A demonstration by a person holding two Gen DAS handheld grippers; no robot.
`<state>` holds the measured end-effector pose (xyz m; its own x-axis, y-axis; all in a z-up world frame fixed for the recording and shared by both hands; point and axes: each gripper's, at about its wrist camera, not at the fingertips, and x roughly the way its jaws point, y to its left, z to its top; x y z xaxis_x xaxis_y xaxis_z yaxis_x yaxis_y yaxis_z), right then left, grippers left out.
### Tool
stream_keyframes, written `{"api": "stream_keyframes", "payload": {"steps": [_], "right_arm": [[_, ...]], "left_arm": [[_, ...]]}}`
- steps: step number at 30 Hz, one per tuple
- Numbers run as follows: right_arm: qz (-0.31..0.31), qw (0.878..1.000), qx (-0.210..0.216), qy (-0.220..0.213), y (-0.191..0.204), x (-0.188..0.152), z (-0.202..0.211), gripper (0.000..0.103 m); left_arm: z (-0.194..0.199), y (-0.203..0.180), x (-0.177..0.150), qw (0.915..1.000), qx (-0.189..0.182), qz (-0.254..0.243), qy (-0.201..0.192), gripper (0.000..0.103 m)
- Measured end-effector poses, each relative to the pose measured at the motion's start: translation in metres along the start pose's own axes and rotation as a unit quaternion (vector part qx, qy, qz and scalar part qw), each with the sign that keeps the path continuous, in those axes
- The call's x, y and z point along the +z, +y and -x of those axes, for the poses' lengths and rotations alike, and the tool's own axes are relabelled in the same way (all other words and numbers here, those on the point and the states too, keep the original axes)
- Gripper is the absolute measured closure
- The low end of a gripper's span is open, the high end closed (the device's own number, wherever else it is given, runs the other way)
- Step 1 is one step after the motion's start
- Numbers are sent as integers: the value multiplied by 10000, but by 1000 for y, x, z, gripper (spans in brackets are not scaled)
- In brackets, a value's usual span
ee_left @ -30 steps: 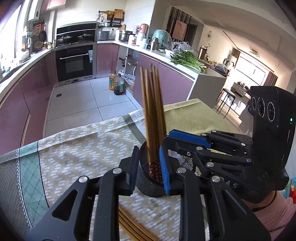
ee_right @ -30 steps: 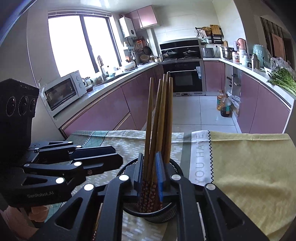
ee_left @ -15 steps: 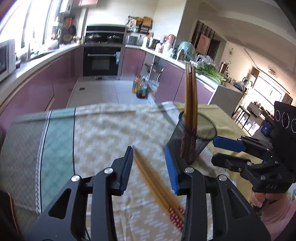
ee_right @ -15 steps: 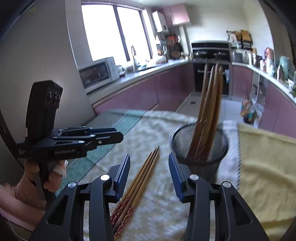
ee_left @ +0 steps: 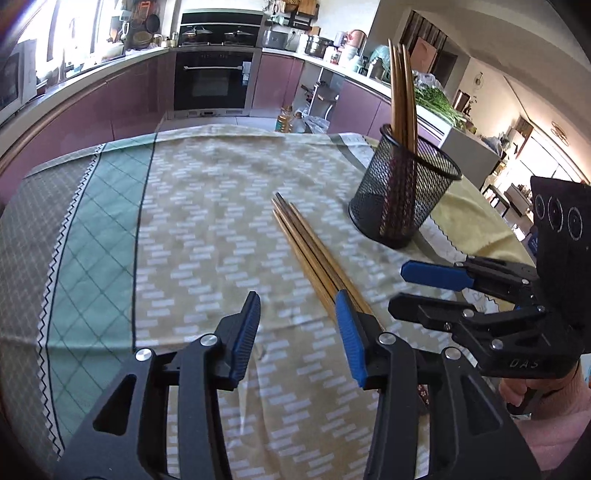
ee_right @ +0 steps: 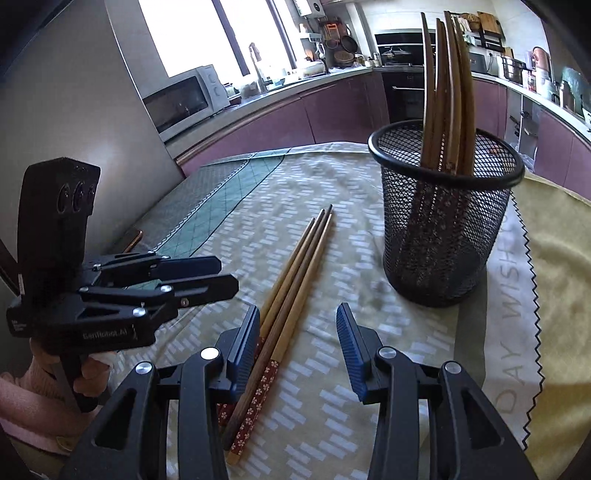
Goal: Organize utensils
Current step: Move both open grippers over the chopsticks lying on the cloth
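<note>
Both tongs, left (ee_left: 297, 314) and right (ee_right: 297, 325), spread, empty; loose chopsticks (ee_right: 295, 273) beside mesh holder (ee_right: 443, 236).

Bright daylight pours through the window (ee_right: 207, 33), which is blown out to white. The cloth (ee_left: 207, 221) looks slightly smeared (motion blur). Fisheye bending curves the counters; dark vignette fills the corners.

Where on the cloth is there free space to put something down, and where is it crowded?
Free: the patterned beige cloth between the green checked stripe and the loose wooden chopsticks. Crowded: the strip from those chopsticks to the black mesh holder, where the open left gripper and open right gripper hover.
</note>
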<state>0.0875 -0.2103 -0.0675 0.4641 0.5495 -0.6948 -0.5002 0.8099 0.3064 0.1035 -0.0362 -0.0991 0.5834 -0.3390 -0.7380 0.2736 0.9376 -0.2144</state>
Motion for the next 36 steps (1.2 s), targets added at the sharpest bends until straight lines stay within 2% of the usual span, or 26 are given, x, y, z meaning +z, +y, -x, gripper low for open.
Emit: {"api": "stream_keyframes", "payload": {"steps": [13, 25, 36], "right_arm": [[-97, 9999, -40, 8, -10, -8, 8, 62], [-88, 9999, -39, 72, -9, -8, 1, 62], [76, 9998, -141, 145, -2, -4, -7, 62]], "left_arm": [[-18, -14, -3, 9995, 57, -140, 259, 61], [-23, -20, -2, 9989, 222, -315, 274, 63], [-22, -12, -1, 9987, 162, -346, 333, 75]]}}
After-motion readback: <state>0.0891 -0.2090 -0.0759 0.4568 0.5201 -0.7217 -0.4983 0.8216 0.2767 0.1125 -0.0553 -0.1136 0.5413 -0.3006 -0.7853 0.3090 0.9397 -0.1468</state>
